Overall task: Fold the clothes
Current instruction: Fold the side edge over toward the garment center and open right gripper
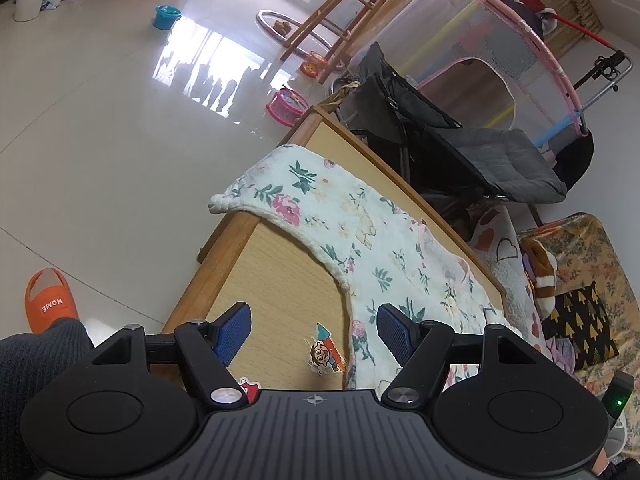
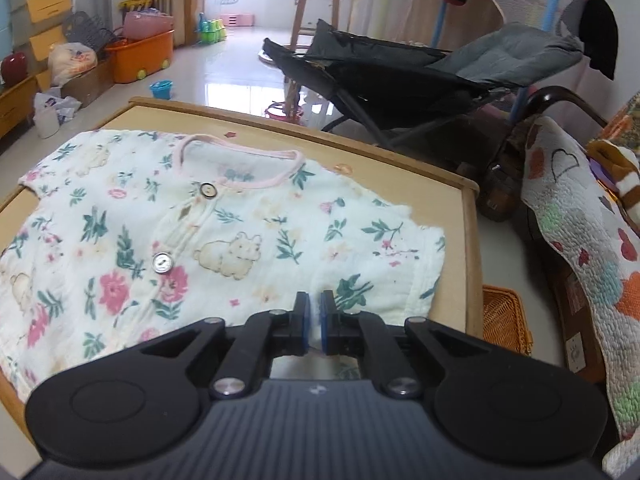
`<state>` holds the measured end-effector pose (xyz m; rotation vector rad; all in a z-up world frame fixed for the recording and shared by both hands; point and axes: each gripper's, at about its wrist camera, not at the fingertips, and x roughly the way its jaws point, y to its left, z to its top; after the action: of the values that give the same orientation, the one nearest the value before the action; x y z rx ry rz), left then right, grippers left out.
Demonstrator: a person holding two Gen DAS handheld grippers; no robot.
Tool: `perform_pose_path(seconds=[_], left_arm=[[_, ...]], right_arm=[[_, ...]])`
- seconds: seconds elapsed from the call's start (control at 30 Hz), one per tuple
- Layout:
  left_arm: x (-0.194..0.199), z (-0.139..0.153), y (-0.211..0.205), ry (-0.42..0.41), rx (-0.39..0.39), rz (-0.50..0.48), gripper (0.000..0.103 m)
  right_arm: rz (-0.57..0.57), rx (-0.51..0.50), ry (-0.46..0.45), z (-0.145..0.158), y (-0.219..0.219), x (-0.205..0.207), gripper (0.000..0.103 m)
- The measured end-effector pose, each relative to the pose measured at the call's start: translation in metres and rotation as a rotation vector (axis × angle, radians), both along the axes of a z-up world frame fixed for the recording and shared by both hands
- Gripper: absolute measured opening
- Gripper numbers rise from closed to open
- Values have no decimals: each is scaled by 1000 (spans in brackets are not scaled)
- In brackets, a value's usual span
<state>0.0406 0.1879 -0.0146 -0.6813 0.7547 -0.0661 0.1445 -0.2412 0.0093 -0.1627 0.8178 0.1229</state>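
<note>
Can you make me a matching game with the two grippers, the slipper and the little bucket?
Things:
1. left gripper
2. right gripper
3. slipper
4. small bucket

States or colours:
A. blue, on the floor
B. jaws wide apart, holding nothing
C. orange, on the floor
D. jaws closed on the floral baby shirt

Pairs: 1-B, 2-D, 3-C, 4-A

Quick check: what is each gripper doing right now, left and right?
Left gripper: open, holding nothing, above the wooden table beside the floral baby shirt.
Right gripper: shut on the floral baby shirt, pinching its near edge.
</note>
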Motion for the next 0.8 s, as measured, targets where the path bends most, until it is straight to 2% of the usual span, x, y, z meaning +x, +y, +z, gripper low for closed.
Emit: perform_pose_path(seconds=[0.1,0.2,0.3,0.4,0.57,0.8], left_arm=[[0,0,0,0,-4,1,71],[1,0,1,1,-6,1,71],[2,-1,1,2,-5,-1,71],[2,-1,1,3,-4,-1,71],[2,-1,1,2,1,-2,71],[1,0,0,6,5,0,71]], right_arm=[[-12,57,32,-1,-7,0,8],[-21,119,-31,10,-15,-8,9],[-30,244,-105,27,-29,-14,24],[-136,304,-153,36,-49,-15,32],[-406,391,-121,24,-89,-10,33],[-472,436,-76,-1,-96,-8,33]])
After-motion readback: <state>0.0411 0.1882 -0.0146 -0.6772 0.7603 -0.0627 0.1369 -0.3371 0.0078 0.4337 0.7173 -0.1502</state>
